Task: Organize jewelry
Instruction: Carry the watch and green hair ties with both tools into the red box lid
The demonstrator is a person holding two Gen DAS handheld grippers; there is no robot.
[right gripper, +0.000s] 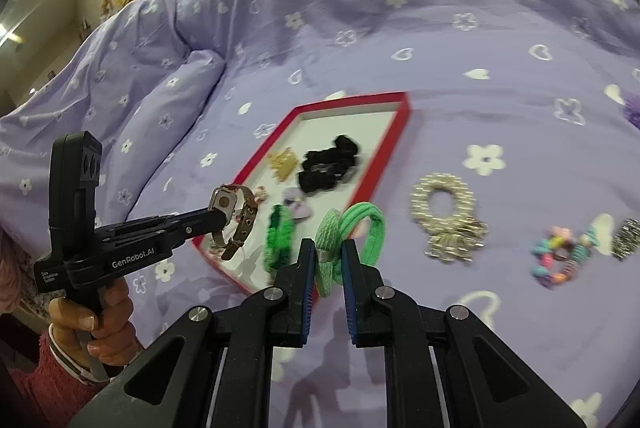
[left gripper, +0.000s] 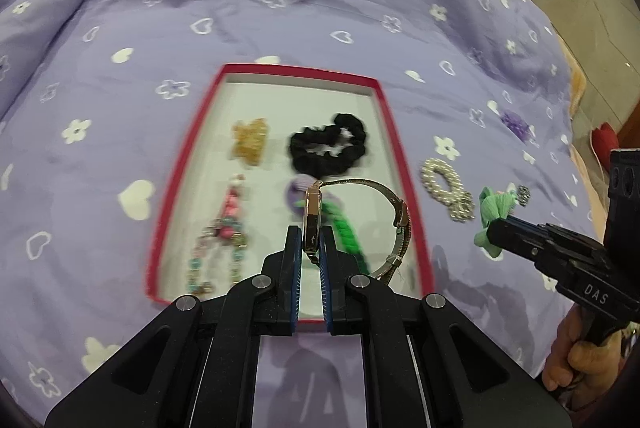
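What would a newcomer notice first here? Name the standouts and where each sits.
The red-rimmed tray in the middle of the lilac bedspread, a black scrunchie inside it. Above the tray, the left gripper pinches a metal-band watch. To its right, the right gripper holds a green hair tie over the bedspread, near a pearl scrunchie.

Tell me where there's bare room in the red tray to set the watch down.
The far end of the red tray, beyond the gold clip and black scrunchie, is bare white floor. The near half is crowded: beaded bracelet, purple piece and green band. The left gripper holds the watch over that crowded part.
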